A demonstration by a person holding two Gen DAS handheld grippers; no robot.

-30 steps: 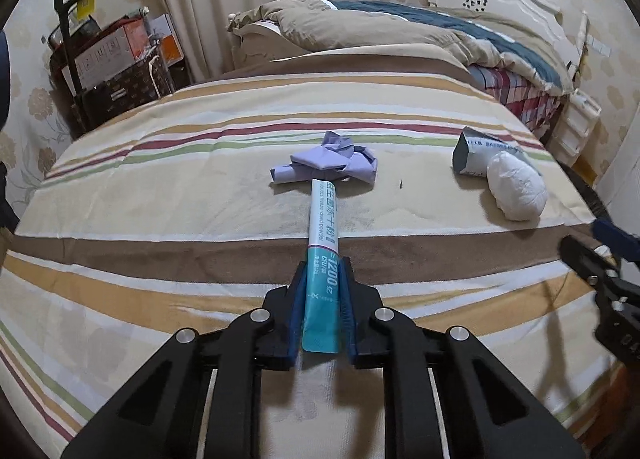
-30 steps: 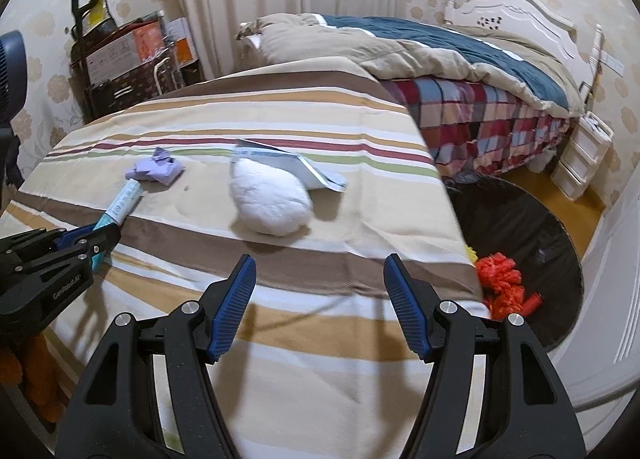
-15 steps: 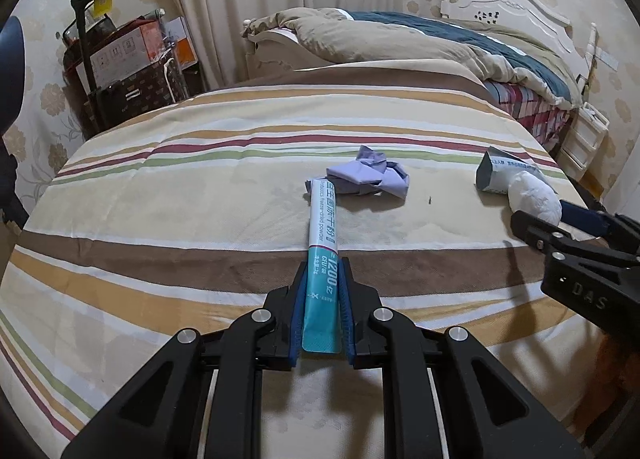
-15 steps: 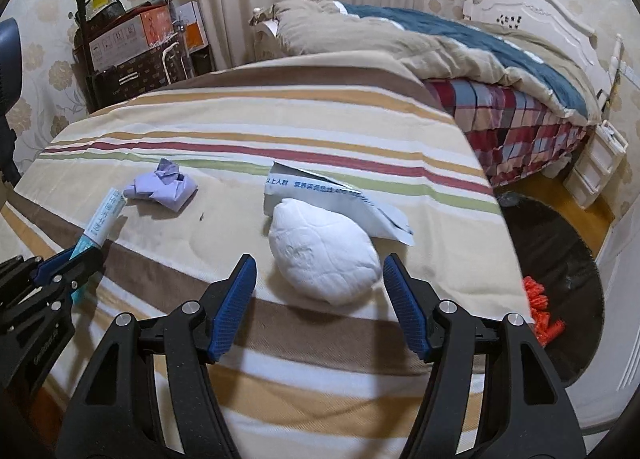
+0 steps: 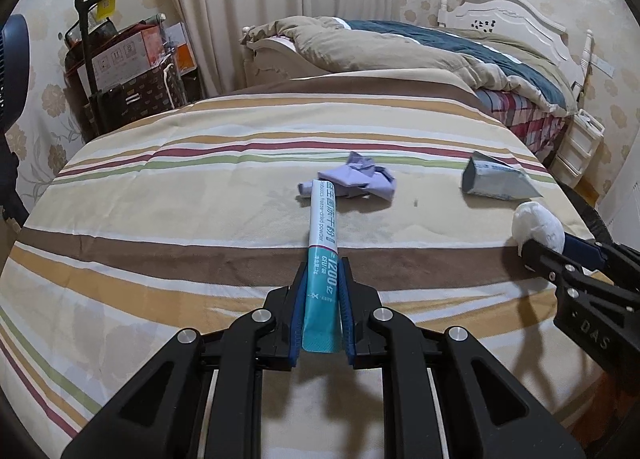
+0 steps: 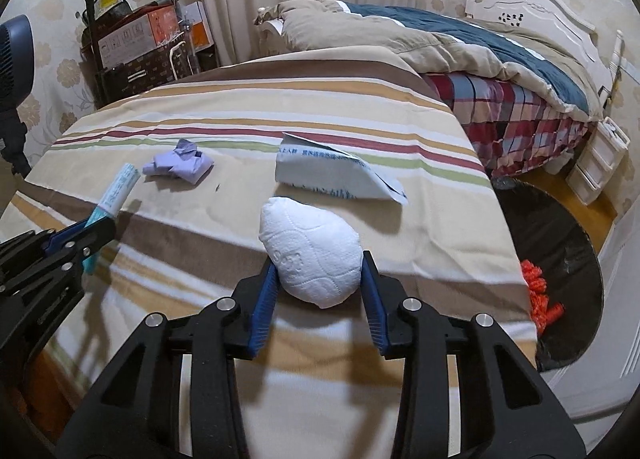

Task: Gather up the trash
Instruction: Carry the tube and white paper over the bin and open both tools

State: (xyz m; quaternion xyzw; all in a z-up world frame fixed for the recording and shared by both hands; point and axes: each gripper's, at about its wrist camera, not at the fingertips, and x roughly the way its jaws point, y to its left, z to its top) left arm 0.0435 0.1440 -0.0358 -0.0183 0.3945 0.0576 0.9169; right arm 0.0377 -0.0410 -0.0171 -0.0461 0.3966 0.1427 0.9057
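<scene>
My left gripper (image 5: 323,279) is shut on a long teal-and-white sachet (image 5: 322,243), held above the striped bedspread (image 5: 160,219); the sachet also shows in the right wrist view (image 6: 114,197). My right gripper (image 6: 318,271) is open, its jaws on either side of a white crumpled paper wad (image 6: 310,249), which also shows in the left wrist view (image 5: 538,227). A crumpled purple paper (image 5: 354,181) lies mid-bed, also in the right wrist view (image 6: 178,165). A torn grey-white packet (image 6: 332,175) lies just beyond the wad.
A black trash bag (image 6: 560,255) with orange scraps (image 6: 540,295) sits on the floor right of the bed. A second bed with a brown and teal duvet (image 5: 400,47) is behind. Boxes and a trolley (image 5: 120,71) stand at the back left.
My right gripper moved forward over the bed until its open jaws straddle the white wad. My left gripper kept hold of the sachet and shifted slightly.
</scene>
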